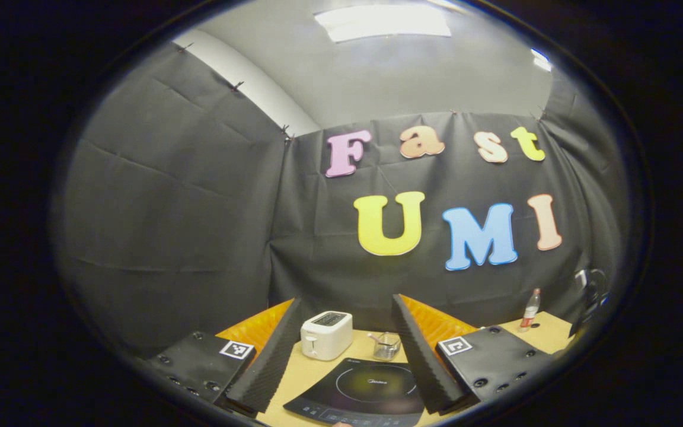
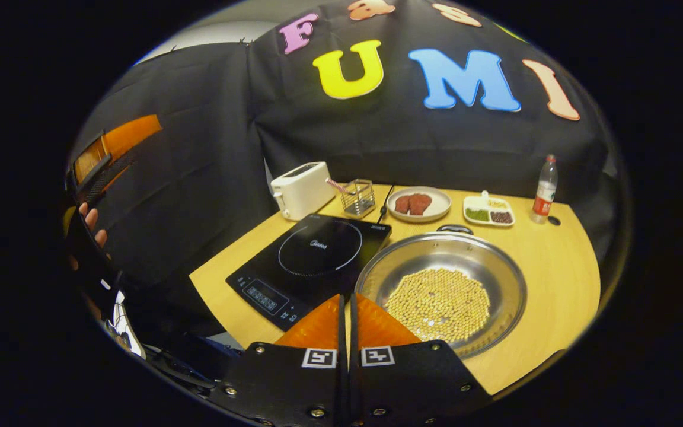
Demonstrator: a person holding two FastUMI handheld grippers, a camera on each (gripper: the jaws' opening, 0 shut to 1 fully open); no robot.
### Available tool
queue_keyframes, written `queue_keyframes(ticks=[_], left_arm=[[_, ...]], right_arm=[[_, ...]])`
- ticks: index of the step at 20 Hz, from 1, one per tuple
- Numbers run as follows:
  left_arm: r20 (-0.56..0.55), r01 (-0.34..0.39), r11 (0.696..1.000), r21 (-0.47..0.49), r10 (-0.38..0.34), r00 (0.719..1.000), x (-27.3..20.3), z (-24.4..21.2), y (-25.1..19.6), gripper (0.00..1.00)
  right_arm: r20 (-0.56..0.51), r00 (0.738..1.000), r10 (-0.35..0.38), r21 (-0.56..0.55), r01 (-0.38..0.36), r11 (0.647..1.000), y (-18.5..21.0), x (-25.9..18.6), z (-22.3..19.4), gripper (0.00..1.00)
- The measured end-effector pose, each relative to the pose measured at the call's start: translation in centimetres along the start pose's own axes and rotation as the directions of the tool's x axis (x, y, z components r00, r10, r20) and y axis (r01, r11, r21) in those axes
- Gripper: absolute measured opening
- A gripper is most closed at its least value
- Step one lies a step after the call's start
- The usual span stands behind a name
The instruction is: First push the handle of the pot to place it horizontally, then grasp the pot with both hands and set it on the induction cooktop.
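Looking down my right gripper [image 2: 347,308], fingers pressed together on nothing, the steel pot [image 2: 440,283] of soybeans [image 2: 439,303] sits just past the tips, slightly right, touching the induction cooktop [image 2: 312,258] beside it. My left gripper [image 1: 347,350] is spread wide, held above the table [image 1: 546,332], cooktop between its fingers.

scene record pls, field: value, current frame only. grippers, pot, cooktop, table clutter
left gripper: open, raised over the table, nothing between the fingers
right gripper: shut, empty, above the table's near edge
pot: steel, on the table right of the cooktop, filled with pale beans, dark handle at its far rim
induction cooktop: bare
toaster: behind the cooktop
wire basket: beside the toaster
plate of meat: behind the pot
divided dish: right of the plate
bottle: far right, upright
task state: pot not yet grasped
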State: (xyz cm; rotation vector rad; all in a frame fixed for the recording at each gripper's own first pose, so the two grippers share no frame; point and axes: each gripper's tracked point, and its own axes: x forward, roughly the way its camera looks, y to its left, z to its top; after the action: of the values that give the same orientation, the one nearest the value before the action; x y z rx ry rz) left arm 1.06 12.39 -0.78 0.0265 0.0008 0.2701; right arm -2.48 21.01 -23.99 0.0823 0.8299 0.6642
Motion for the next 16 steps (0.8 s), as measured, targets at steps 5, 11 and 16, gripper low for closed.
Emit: queue_keyframes(ticks=[5, 11, 16], left_arm=[[-0.009, -0.002, 1.0, 0.007, 0.002, 1.0, 1.8, -0.7, 1.5, 1.0], [-0.014, 0.026, 1.0, -0.015, -0.027, 1.0, 4.5, -2.0, 1.2, 1.0], [-0.032, 0.074, 0.997, -0.03, -0.075, 0.997, 6.6, -3.8, -0.3, 1.0]], right_arm=[[-0.159, 0.987, 0.029, -0.005, -0.03, 1.0, 0.5, 2.9, -4.5, 0.01], [-0.31, 0.951, -0.011, 0.033, 0.023, 0.999, -1.2, 4.3, -8.9, 0.01], [-0.343, 0.939, -0.042, 0.079, 0.073, 0.994, -2.6, 4.1, -9.3, 0.01]])
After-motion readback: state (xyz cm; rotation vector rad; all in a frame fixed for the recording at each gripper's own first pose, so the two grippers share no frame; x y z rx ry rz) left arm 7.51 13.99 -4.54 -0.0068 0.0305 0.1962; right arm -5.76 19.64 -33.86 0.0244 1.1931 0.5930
